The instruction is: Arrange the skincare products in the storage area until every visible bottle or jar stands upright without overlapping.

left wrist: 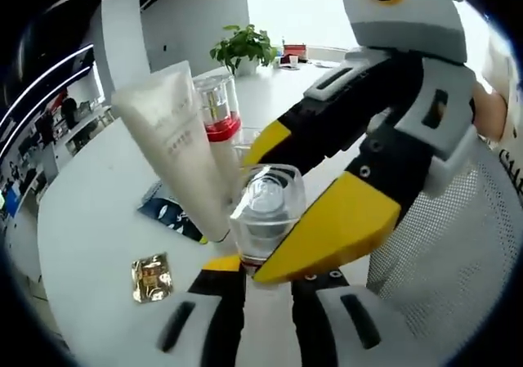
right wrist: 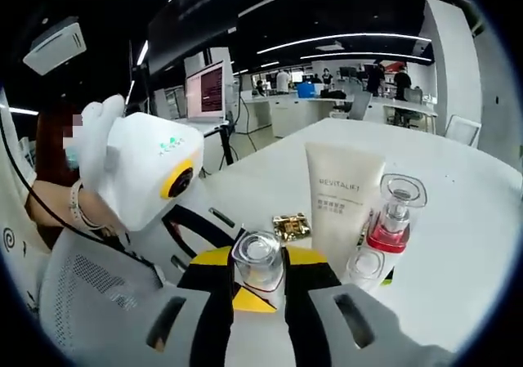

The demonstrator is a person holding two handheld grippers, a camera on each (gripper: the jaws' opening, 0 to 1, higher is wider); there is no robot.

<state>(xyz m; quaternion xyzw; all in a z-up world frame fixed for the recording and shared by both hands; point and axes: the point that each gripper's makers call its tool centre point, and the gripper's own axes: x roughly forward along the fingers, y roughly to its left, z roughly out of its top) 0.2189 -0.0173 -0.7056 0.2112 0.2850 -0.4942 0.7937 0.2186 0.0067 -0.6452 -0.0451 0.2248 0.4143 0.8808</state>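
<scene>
A small clear bottle [left wrist: 266, 212] [right wrist: 257, 259] with a clear cap stands upright between the jaws of both grippers. My left gripper [left wrist: 265, 265] holds it at its base. My right gripper [right wrist: 258, 270] is shut on its sides, and in the left gripper view it reaches in from the right, with yellow jaws before and behind the bottle [left wrist: 306, 189]. Beyond it a cream tube [left wrist: 176, 146] [right wrist: 343, 203] stands on its cap. A red-based bottle [left wrist: 219, 109] [right wrist: 395, 216] with a clear top stands beside the tube. A small clear jar [right wrist: 365, 265] sits in front of the red-based bottle.
A gold sachet [left wrist: 152, 277] [right wrist: 292, 226] lies flat on the white table [left wrist: 90, 203] [right wrist: 466, 220]. A dark blue packet [left wrist: 172, 212] lies under the tube. A potted plant [left wrist: 243, 48] stands at the far edge. A mesh chair [left wrist: 458, 252] [right wrist: 90, 293] is close by.
</scene>
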